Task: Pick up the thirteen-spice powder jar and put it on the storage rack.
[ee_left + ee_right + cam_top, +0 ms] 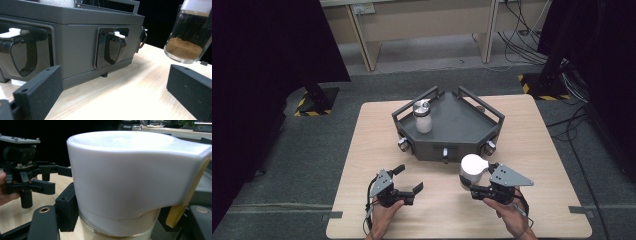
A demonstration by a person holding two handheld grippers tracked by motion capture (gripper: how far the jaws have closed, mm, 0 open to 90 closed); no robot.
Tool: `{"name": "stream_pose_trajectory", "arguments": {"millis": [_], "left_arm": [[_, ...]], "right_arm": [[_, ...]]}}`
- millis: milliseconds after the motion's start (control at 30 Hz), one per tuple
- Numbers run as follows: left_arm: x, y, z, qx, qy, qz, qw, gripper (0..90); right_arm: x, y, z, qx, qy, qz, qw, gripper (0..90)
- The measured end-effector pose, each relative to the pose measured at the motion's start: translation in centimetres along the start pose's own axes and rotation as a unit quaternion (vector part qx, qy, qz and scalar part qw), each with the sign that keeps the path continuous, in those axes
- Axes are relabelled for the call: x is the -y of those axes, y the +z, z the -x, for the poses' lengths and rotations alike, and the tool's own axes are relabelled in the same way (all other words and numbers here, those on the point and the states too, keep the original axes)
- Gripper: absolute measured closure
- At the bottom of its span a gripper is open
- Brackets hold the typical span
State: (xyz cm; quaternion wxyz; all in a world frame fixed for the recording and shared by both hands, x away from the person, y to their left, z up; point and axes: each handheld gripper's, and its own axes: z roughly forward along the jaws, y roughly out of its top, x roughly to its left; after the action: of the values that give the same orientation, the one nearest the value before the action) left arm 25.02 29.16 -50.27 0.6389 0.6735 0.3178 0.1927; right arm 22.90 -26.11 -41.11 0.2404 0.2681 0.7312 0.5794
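Note:
A glass jar with a white lid and brown powder in its bottom sits between the jaws of my right gripper, which is shut on it just below the lid. The jar leans a little and looks clear of the tabletop, in front of the dark grey tray. A second jar with pale contents stands upright in the tray's left part. My left gripper rests low at the table's front left. Its jaws stand wide open with nothing between them.
The grey tray has a railing on top and clear dispenser cups with white levers on its front faces. The light wooden table has bare surface on both sides of the tray. My left gripper shows beyond the held jar.

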Motion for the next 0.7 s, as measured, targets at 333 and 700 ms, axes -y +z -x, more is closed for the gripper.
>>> {"name": "stream_pose_trajectory", "arguments": {"millis": [333, 700], "left_arm": [[0.0, 0.0, 0.0, -0.002, -0.001, -0.002, 1.0000, 0.2], [0.0, 0.0, -0.1, -0.001, -0.004, -0.002, 1.0000, 0.2]], "right_arm": [[-2.1, 1.0, 0.9, 0.005, 0.006, -0.002, 1.0000, 30.8], [-5.1, 2.0, 1.7, 0.013, -0.005, 0.001, 0.9999, 30.8]]}}
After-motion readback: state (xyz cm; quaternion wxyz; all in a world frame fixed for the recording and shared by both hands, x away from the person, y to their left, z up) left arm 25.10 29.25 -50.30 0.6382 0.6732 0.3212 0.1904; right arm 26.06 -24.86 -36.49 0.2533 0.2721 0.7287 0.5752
